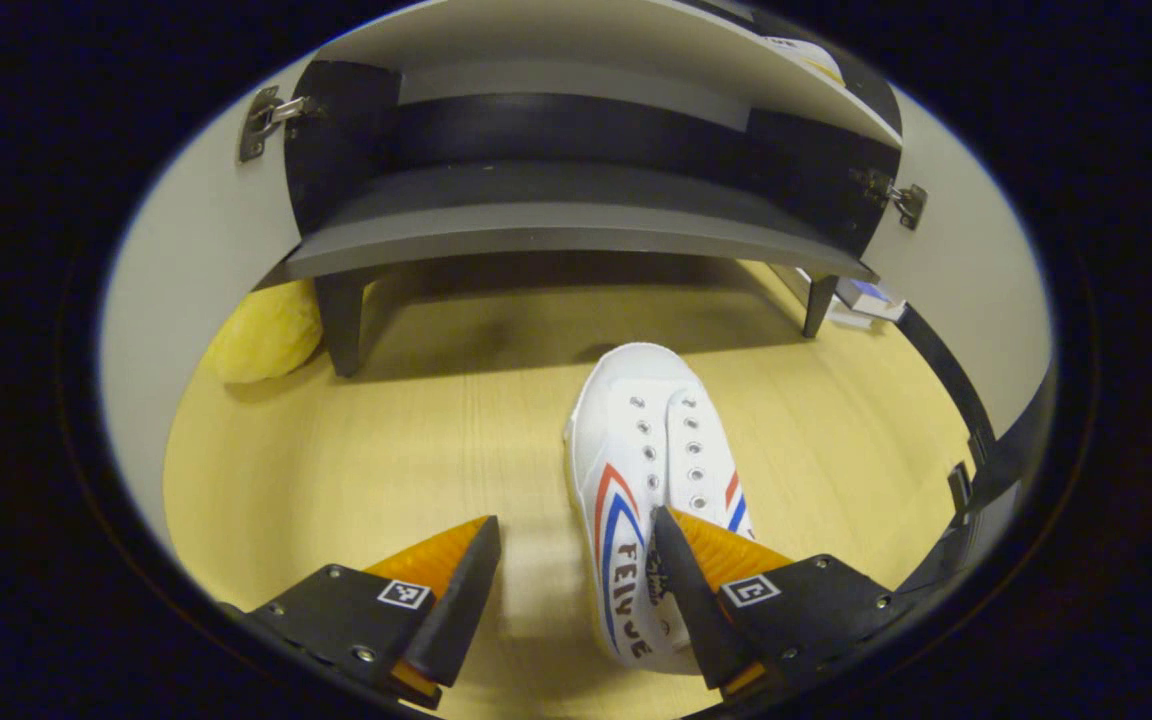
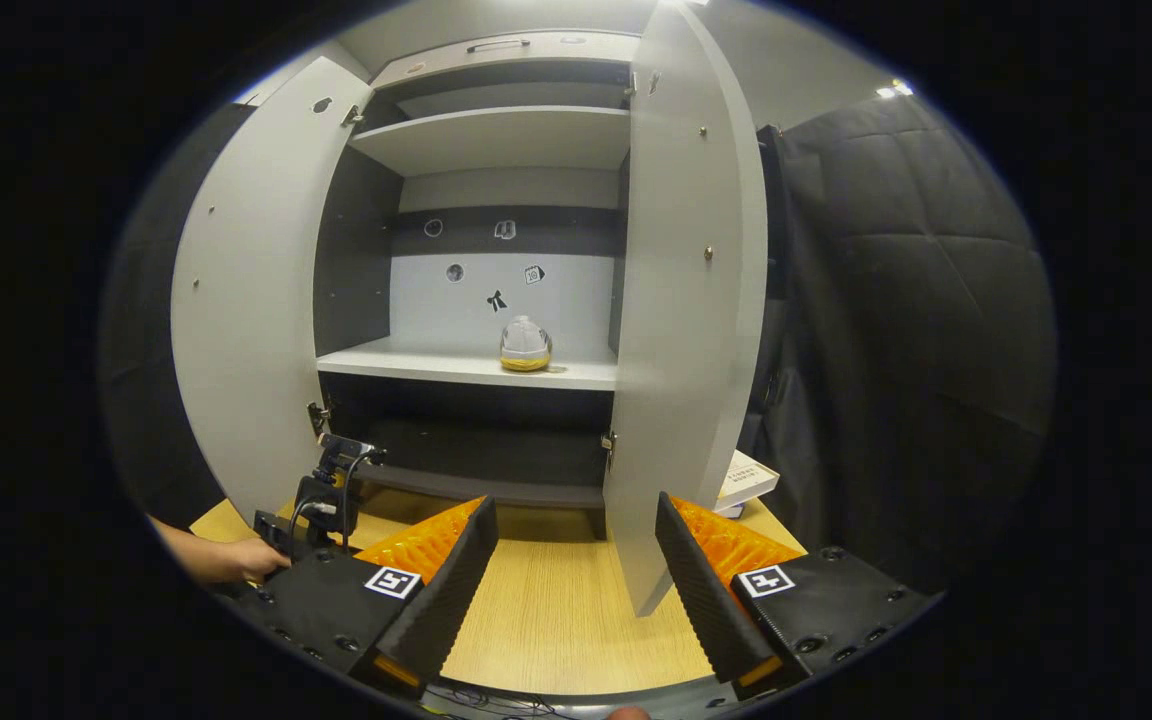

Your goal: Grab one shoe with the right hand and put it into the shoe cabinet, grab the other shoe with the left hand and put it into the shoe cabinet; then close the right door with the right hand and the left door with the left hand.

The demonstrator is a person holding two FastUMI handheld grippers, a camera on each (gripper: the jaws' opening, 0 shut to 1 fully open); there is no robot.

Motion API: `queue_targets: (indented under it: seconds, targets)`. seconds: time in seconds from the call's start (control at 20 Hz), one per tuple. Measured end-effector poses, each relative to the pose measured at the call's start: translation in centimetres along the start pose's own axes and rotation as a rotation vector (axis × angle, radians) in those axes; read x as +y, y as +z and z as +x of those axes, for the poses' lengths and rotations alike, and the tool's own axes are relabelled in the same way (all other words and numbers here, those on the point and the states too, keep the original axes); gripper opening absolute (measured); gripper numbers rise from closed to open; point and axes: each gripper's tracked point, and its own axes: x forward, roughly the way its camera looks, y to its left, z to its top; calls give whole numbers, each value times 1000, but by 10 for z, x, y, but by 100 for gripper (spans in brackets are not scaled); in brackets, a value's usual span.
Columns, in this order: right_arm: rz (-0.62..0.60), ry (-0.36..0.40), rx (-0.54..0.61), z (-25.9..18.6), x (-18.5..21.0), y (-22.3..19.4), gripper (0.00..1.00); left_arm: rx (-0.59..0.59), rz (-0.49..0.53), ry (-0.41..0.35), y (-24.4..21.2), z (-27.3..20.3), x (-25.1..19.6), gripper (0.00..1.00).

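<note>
In the left gripper view a white canvas shoe [image 1: 651, 450] with red and blue stripes lies on the wooden floor, toe towards the shoe cabinet [image 1: 556, 235]. My left gripper [image 1: 576, 600] is open just above its heel end. One finger [image 1: 696, 590] overlaps the shoe's opening, and the other stands on bare floor to the shoe's left. In the right gripper view my right gripper [image 2: 571, 590] is open with nothing between its fingers, facing the cabinet [image 2: 496, 140]. The cabinet's left door [image 2: 256, 300] and right door [image 2: 686, 330] stand open. The left gripper [image 2: 331, 490], held by a hand [image 2: 226, 560], is low near the left door.
A yellow soft object [image 1: 266, 335] lies by the cabinet's left leg, and books [image 1: 866, 300] lie by the right leg. A small domed jar [image 2: 525, 345] sits on the middle shelf. Black quilted cloth [image 2: 916, 330] hangs to the right of the cabinet.
</note>
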Motion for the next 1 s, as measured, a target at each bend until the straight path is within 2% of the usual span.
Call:
queue_targets:
  seconds: [0.05, 0.1, 0.2, 0.25, 0.3, 0.35, 0.4, 0.5, 0.7, 0.85, 1.0]
  targets:
    - [-2, 0, 3, 1, 1, 0, 99, 6, 3, -17, 0, 2, -2, 89]
    - [-3, 1, 5, 1, 2, -1, 99, 3, -4, -43, -1, 5, -11, 85]
    - [-6, 6, 9, 2, 5, -2, 99, 13, 7, -66, -8, 7, -17, 58]
    - [-7, 12, 10, 3, 8, -3, 99, 22, 5, -86, -9, 8, -22, 58]
    - [-6, 17, 11, 3, 10, -2, 99, 16, 11, -85, -9, 5, -20, 39]
    - [-6, 22, 10, 4, 12, -2, 99, 7, 13, -76, -5, 6, -19, 36]
    - [-6, 26, 8, 4, 14, -2, 99, 1, 6, -64, -7, 7, -16, 22]
    - [-7, 38, 7, 4, 19, -2, 99, -44, -1, -65, 0, 1, -17, 2]
    - [-31, 55, 10, 0, 25, -3, 99, -131, 15, -28, 15, -5, -14, 1]
    - [-24, 69, -2, -3, 30, 1, 99, -180, -11, -61, 38, -32, -5, 1]
    - [-22, 73, -19, -6, 32, 6, 97, -234, -11, -54, 48, -50, 4, 1]
